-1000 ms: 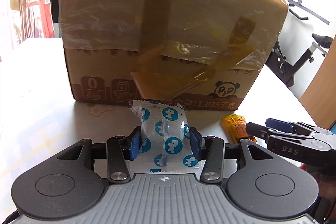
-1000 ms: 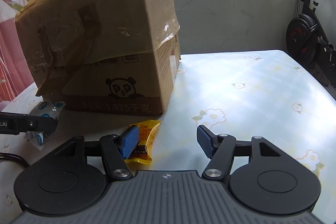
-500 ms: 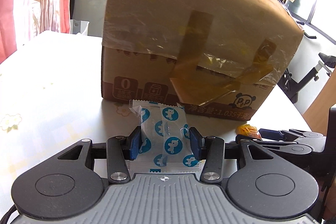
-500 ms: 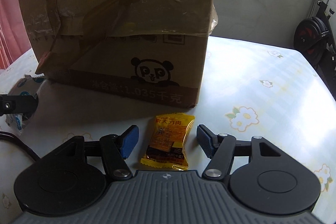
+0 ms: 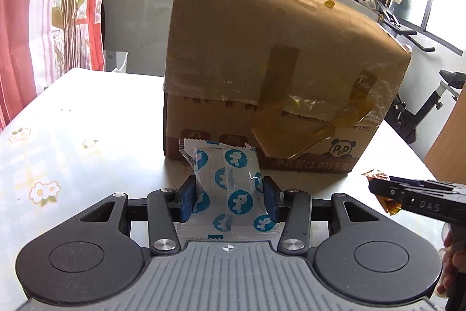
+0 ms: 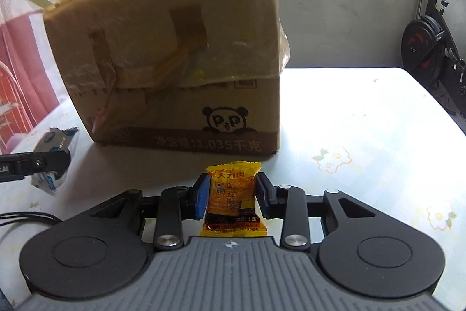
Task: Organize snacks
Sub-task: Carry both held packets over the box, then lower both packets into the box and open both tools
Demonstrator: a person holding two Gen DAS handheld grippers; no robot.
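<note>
My left gripper (image 5: 227, 194) is shut on a white snack packet with blue round prints (image 5: 233, 159), held upright above the table. In the right wrist view, that gripper (image 6: 58, 162) and its packet (image 6: 55, 139) sit at the far left. My right gripper (image 6: 232, 191) is closing its jaws, and the blue pads press both sides of a yellow snack packet (image 6: 233, 182). From the left wrist view the right gripper (image 5: 384, 188) shows at the right edge with the yellow packet (image 5: 390, 206) in its tips. A taped cardboard box with a panda logo (image 5: 262, 63) (image 6: 174, 48) stands just beyond both packets.
The table wears a white flowered cloth (image 6: 364, 121), with open surface to the right of the box. An exercise bike (image 6: 431, 48) stands past the right edge. A potted plant (image 5: 70, 5) and a red curtain (image 5: 17, 48) are at the left.
My right gripper has closed its jaws onto the yellow packet, which lay loose between them before, and risen with it. My left gripper has drawn back from the box with the white packet.
</note>
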